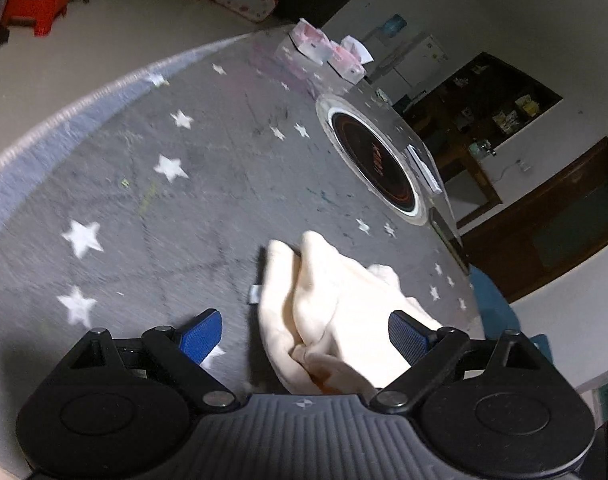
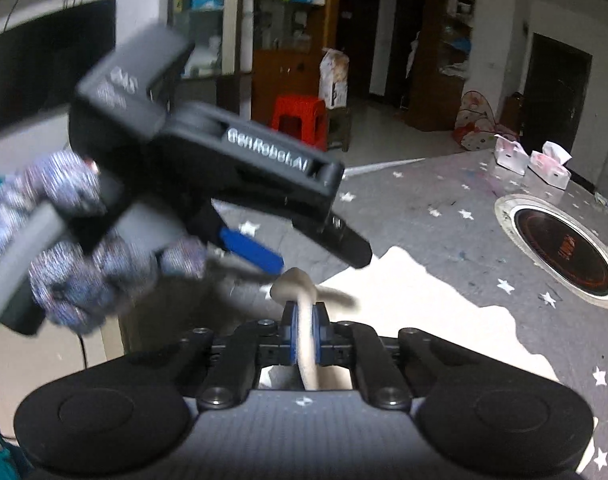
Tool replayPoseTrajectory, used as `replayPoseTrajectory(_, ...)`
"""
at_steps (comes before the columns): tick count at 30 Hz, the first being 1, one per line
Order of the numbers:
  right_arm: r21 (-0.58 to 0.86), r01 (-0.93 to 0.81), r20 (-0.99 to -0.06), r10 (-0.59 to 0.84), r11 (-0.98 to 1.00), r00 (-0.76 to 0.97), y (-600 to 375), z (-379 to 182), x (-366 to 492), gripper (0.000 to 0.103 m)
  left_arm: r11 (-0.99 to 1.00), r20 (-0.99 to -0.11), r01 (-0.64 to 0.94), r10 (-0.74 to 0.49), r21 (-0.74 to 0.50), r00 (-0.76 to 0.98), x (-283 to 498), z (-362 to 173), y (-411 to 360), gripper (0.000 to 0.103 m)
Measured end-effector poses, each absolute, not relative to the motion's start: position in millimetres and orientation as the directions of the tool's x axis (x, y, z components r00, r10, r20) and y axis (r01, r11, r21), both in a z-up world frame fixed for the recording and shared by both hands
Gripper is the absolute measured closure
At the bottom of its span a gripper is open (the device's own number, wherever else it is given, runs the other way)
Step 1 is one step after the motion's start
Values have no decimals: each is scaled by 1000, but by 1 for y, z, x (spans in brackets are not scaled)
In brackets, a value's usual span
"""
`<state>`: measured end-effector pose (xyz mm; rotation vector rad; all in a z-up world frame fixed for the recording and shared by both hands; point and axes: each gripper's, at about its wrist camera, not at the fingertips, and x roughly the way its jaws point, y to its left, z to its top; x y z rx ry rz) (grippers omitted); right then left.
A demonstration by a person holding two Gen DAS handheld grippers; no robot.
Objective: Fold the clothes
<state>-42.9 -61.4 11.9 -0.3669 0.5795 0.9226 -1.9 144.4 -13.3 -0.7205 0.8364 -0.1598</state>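
A cream garment [image 1: 331, 312] lies bunched on the grey star-patterned tablecloth [image 1: 152, 200]. My left gripper [image 1: 304, 338] is open, its blue pads either side of the bunched cloth just above it. In the right wrist view my right gripper [image 2: 305, 334] is shut on a fold of the cream garment [image 2: 423, 312], which spreads flat to the right. The left gripper [image 2: 296, 256] shows there too, blurred, held in a gloved hand [image 2: 76, 248] just above and left of the right one.
A round induction hob [image 1: 375, 164] is set into the table; it also shows in the right wrist view [image 2: 563, 252]. Pink tissue boxes [image 1: 327, 48] stand at the far edge. A red stool [image 2: 300, 120] stands on the floor beyond.
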Motion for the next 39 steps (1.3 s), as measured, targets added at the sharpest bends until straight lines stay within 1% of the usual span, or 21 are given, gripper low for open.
replayPoseTrajectory(3,-36,-828,-595,654,559,467,-68,19,-42,97,740,-622,-139,-431,-658,654,6,-16,137,12)
replayPoseTrajectory(6,-15,-833,-591,667,553,453,-72,20,-42,97,695,-618,-162,-477,-700,625,17,-25,135,24)
replayPoseTrajectory(7,-11,-836,-589,672,549,450,-74,21,-44,97,680,-613,-170,-490,-714,620,19,-29,135,32)
replayPoseTrajectory(8,-7,-838,-586,677,546,446,-76,21,-45,98,666,-609,-176,-500,-724,616,21,-33,135,36)
replayPoseTrajectory(10,1,-840,-581,684,542,441,-79,21,-47,98,654,-606,-185,-506,-734,614,24,-37,135,53)
replayPoseTrajectory(11,4,-841,-581,686,541,438,-80,20,-48,98,645,-606,-195,-509,-739,611,25,-40,135,58)
replayPoseTrajectory(12,10,-843,-582,688,538,432,-81,19,-49,98,637,-606,-204,-513,-743,608,25,-42,136,69)
replayPoseTrajectory(13,13,-844,-583,690,536,429,-83,19,-49,98,630,-607,-213,-515,-747,605,26,-45,136,77)
replayPoseTrajectory(16,26,-848,-589,693,529,415,-84,15,-49,95,632,-607,-214,-508,-745,611,25,-48,136,79)
replayPoseTrajectory(18,41,-841,-587,694,540,417,-90,14,-48,87,642,-609,-208,-502,-738,614,25,-48,135,79)
replayPoseTrajectory(23,55,-778,-583,653,625,483,-118,11,-36,80,673,-620,-190,-484,-715,618,24,-45,132,79)
replayPoseTrajectory(28,62,-642,-611,538,764,581,-160,3,-7,76,696,-628,-176,-471,-696,620,24,-42,130,79)
replayPoseTrajectory(31,71,-540,-626,459,839,631,-189,-3,9,68,710,-636,-170,-464,-683,617,24,-39,128,79)
replayPoseTrajectory(33,90,-470,-633,415,878,653,-208,-9,20,67,721,-641,-165,-458,-673,616,24,-38,126,79)
replayPoseTrajectory(36,129,-379,-645,368,916,670,-234,-17,33,66,740,-649,-153,-447,-655,615,24,-36,124,79)
replayPoseTrajectory(39,189,-321,-652,363,928,666,-252,-26,40,63,744,-651,-151,-446,-651,614,24,-36,124,79)
